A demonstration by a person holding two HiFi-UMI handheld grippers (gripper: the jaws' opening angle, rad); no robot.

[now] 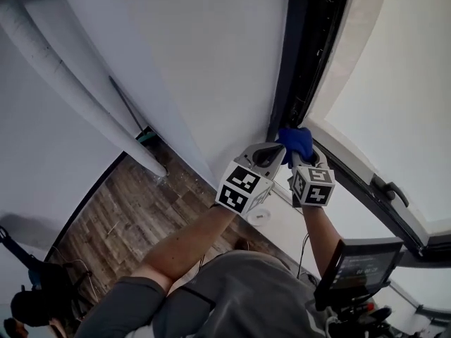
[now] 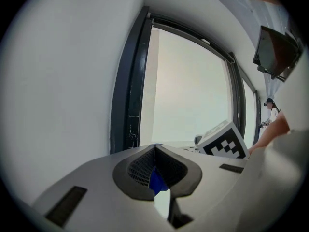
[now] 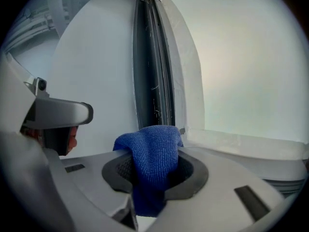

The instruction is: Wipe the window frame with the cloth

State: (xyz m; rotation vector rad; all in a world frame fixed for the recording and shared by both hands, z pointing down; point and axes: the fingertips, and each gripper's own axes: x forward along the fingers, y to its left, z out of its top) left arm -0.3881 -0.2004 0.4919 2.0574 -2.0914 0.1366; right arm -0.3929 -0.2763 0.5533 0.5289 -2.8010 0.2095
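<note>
The right gripper [image 3: 155, 175] is clenched on the bunched blue cloth [image 3: 153, 151], just beside the dark window frame [image 3: 152, 71]. The left gripper [image 2: 155, 153] pinches only a sliver of it. Dragging along the frame's channel would likely tug that sliver free.

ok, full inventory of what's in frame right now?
cloth: 1, blue, bunched in both claws against the frame's lower corner
window frame: 1, dark grey, between wall and glass
glass: 1 pane, pale, inside the frame
handle: 1, dark, on the frame's lower bar
wall: 1, white, left of the frame
pipe: 1, pale grey, along the wall
floor: wood brown, below
screen: 1, dark, lower right
other person: 1, dark, bottom-left corner, partly seen
forearms: 2, bare
shirt: 1, grey
left claw: shut, sliver of cloth
right claw: shut on cloth
</note>
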